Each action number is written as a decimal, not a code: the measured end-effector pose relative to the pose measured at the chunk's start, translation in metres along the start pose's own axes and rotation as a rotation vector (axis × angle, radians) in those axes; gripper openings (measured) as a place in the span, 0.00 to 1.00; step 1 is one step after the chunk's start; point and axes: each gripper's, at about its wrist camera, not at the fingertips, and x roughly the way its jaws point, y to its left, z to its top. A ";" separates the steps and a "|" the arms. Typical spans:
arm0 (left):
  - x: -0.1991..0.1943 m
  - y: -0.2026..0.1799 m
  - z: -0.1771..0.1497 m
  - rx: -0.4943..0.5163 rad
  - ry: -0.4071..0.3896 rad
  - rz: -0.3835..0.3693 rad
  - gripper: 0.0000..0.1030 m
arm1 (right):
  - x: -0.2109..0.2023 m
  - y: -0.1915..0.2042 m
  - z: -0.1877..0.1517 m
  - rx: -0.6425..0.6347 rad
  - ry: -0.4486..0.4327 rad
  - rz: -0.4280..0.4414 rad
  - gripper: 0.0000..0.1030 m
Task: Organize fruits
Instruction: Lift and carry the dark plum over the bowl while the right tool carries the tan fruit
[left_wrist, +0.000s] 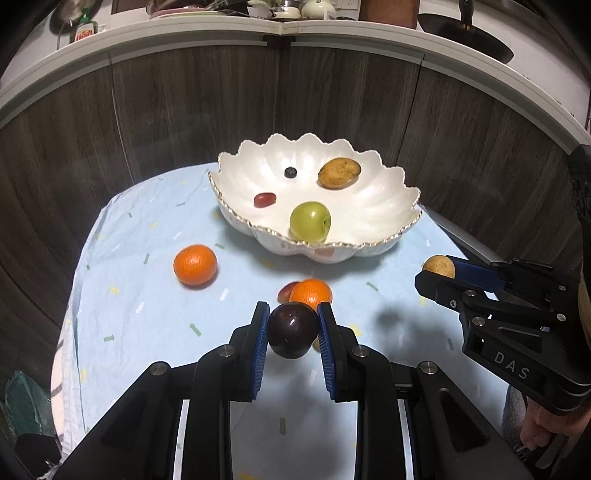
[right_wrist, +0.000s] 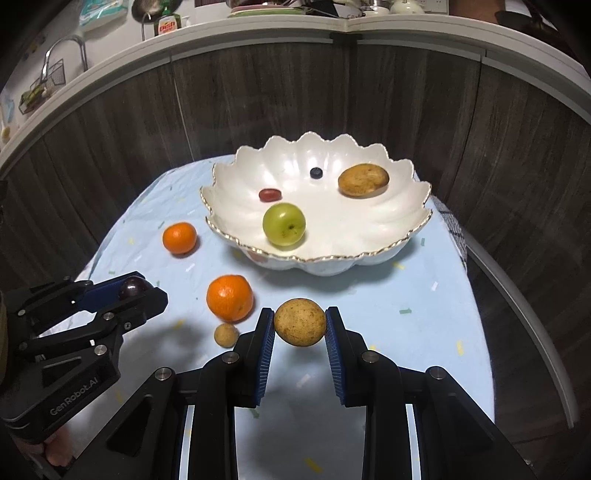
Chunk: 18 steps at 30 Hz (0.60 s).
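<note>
Both clamped: dark plum (left_wrist: 291, 328) btwn left gripper (left_wrist: 292, 325) pads, tan fruit (right_wrist: 300, 322) btwn right gripper (right_wrist: 300, 325) pads.

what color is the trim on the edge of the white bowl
Gold, along the scalloped rim of the white bowl; clearest in the right wrist view.

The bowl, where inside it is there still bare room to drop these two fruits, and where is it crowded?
The white bowl has bare room along its near right side, between the brown oval fruit and the front rim. Its far left wall, beyond the red grape, is also free. The middle left is crowded: green apple, grape and blueberry sit close together.
</note>
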 end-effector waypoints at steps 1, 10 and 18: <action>-0.001 0.000 0.003 -0.001 -0.002 -0.002 0.25 | -0.002 -0.001 0.001 0.002 -0.004 0.000 0.28; -0.006 0.001 0.031 -0.001 -0.033 0.012 0.25 | -0.013 -0.006 0.023 0.027 -0.043 -0.011 0.28; -0.009 0.005 0.060 0.002 -0.074 0.021 0.25 | -0.017 -0.013 0.042 0.043 -0.068 -0.032 0.28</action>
